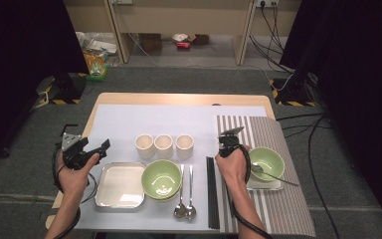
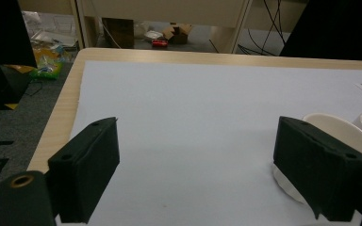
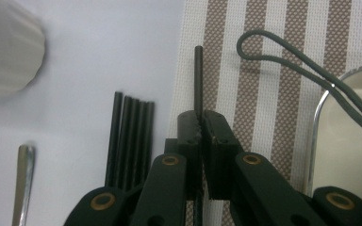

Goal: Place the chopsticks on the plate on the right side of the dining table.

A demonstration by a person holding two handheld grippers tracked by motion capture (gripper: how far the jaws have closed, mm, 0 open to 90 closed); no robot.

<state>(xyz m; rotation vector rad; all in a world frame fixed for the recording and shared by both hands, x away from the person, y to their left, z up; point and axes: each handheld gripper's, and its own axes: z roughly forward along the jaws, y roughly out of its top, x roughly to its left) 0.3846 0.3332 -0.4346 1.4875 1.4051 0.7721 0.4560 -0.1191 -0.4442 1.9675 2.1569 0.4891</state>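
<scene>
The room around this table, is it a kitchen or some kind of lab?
Most likely a lab or recording studio rather than a kitchen: the laid table stands between black curtains, cables trail over the grey carpet, and hazard-striped stand bases flank it.

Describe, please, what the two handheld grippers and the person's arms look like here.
Both the left gripper and the right gripper are black, with blocky jaws, brass-coloured pivot rivets and a black cable trailing along each forearm. The right one's jaw faces are toothed. The left carries a grey plate on top. The forearms are bare, without sleeves.
</scene>
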